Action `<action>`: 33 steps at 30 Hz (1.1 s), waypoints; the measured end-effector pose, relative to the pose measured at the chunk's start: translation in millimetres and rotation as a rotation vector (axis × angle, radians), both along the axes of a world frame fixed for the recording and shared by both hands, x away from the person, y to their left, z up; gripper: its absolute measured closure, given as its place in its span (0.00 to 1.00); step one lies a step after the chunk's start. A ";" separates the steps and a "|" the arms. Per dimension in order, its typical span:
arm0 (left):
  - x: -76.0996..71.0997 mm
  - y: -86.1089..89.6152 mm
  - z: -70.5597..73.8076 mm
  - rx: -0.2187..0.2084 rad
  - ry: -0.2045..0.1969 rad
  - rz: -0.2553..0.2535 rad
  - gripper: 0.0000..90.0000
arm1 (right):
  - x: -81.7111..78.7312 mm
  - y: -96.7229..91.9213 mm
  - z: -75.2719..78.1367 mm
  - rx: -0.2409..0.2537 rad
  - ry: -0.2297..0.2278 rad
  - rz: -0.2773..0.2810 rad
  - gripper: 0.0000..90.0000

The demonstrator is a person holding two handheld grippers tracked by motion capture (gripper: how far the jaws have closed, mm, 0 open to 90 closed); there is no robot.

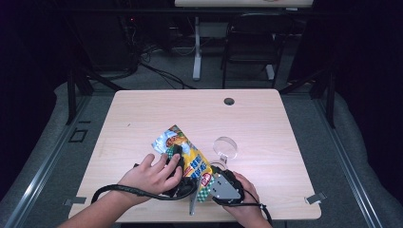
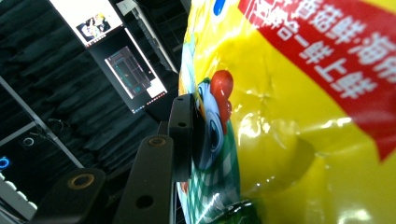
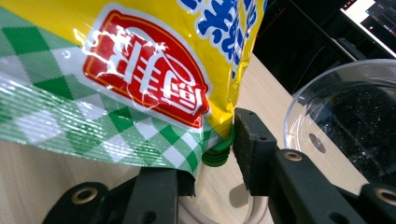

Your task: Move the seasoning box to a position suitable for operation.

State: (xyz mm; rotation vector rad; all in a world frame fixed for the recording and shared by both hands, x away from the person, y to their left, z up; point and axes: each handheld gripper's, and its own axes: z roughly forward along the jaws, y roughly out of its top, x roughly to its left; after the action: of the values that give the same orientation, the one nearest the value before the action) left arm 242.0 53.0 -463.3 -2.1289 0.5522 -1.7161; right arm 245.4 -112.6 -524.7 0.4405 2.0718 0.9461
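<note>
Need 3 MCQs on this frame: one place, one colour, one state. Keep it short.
1. Where does the clear bowl stand relative to the snack bag in the high view?
A) to its right B) to its left C) under it
2. Main colour of the bag's body?
A) blue B) yellow C) black
3. What is the left gripper doing?
A) lying open on the table B) clamping the bag C) holding the bowl

1 A: bowl sits on bare table right of bag.
2 B: yellow film dominates.
3 B: its pad presses the bag's side.

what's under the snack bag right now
Bare table lies beneath the snack bag, which both tools lift at an angle. A green cap pokes out below its corner; whatever the cap tops is covered.
</note>
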 end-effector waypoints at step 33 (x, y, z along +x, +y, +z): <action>-2.0 -3.8 1.6 0.035 0.001 -0.001 0.83 | 0.2 0.4 -1.7 0.010 -0.001 0.000 0.78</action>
State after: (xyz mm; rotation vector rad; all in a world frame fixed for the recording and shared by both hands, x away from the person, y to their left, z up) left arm 240.1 49.2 -461.7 -2.1056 0.5789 -1.6939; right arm 245.6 -112.1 -526.3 0.4449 2.0677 0.9567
